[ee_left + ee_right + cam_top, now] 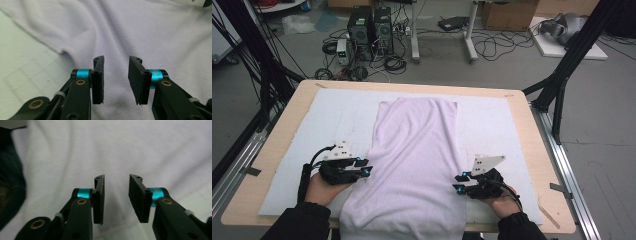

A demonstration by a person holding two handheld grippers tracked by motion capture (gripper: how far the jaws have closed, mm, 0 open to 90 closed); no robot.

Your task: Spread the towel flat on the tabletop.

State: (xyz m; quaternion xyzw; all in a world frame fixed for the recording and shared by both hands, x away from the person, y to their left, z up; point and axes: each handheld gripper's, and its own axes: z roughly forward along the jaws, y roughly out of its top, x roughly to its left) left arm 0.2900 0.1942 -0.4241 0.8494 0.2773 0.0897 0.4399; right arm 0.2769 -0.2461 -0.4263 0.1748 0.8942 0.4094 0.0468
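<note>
So the pale lilac garment [414, 165] is laid out lengthwise down the middle of the white mat [502, 125] on the wooden table [287, 125], folded into a long strip, with its near end hanging over the table edge by the person. The left gripper [366, 166] sits right at the cloth's left edge and the right gripper [459, 182] right at its right edge, tips pointing inward at each other across the fabric, so the cloth lies between the two tools. Nothing sits on the mat between them apart from the garment itself. Beyond the table there's floor clutter well away from the tools: computer towers [369, 27], tangled cables [392, 62] and a cardboard box [509, 15]. The high view gives the whole layout, but the gripper views are where the gaps show up: the left gripper [116, 80] has its jaws partly apart over the cloth near a rolled hem [72, 53], with nothing pinched, and the right gripper [116, 200] looks the same, partly apart and empty, hovering over a stitched hem [190, 192]. Both hands come in from the bottom, dark sleeves [302, 220] showing, grippers held low and roughly level with the table.
</note>
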